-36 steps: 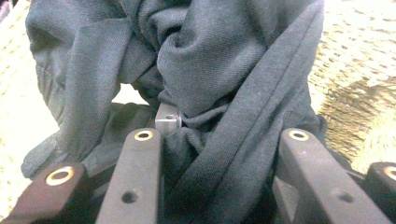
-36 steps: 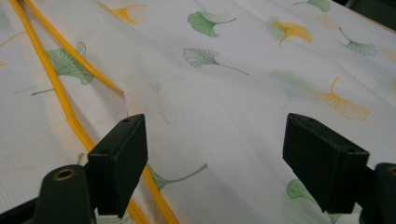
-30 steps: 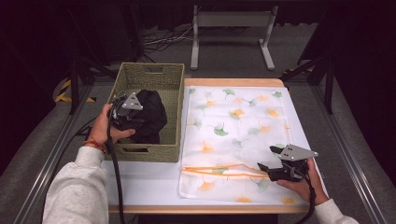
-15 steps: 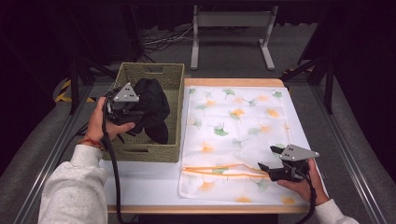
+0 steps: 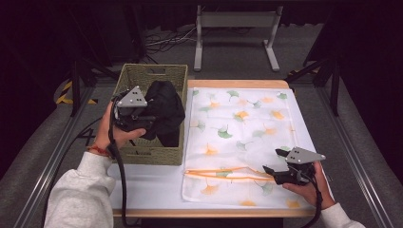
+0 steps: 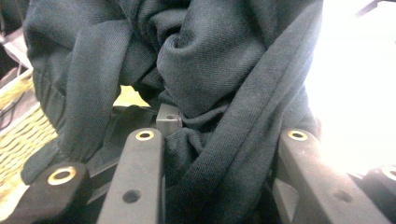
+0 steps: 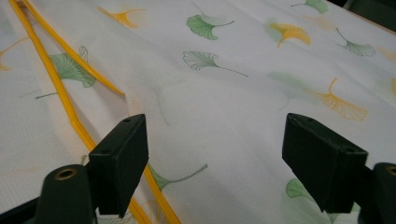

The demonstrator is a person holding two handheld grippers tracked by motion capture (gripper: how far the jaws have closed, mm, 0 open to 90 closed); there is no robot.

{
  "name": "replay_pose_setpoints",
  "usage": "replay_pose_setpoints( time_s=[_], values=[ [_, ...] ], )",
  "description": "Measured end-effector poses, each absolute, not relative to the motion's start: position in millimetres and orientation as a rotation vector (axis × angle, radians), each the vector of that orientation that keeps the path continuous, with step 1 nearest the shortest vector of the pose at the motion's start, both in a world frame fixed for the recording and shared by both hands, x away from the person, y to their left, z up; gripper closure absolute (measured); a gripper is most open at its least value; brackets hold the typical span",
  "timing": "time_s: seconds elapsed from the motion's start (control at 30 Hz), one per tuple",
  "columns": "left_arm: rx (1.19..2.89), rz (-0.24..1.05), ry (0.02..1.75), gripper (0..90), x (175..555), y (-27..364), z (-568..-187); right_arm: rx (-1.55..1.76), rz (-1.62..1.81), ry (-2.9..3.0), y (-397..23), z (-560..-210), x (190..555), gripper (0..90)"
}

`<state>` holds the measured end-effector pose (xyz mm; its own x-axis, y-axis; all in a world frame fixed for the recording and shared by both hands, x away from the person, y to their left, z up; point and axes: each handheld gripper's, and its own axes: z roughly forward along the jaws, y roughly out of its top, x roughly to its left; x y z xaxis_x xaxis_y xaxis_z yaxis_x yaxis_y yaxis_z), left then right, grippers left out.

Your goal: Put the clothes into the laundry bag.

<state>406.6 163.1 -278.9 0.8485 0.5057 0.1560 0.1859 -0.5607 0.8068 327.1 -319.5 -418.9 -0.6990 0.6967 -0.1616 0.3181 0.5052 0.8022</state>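
Observation:
A black garment hangs bunched above the woven basket, and my left gripper is shut on it from the left. In the left gripper view the dark cloth is pinched between the jaws of the left gripper and drapes over them. A white mesh bag printed with green and orange leaves lies flat on the table, its orange zipper near the front. My right gripper rests low at the bag's front right. The right gripper stands open over the bag fabric, beside the zipper.
The basket stands at the table's left, touching the bag's left edge. The white tabletop shows in front of the basket. A grey metal stand sits on the floor beyond the table. Rails run along both sides.
My left gripper has risen with the black garment, lifting it higher out of the basket. The right gripper has stayed where it was.

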Motion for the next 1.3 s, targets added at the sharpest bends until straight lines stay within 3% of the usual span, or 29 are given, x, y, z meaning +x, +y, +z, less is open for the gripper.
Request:
replay_pose_setpoints(
  time_s=[1.3],
  values=[
    [2.229, 0.299, 0.108, 65.7, 291, 71, -282, 0.799, 1.104, 2.293, -314, -415, 324, 28.0]
  ],
)
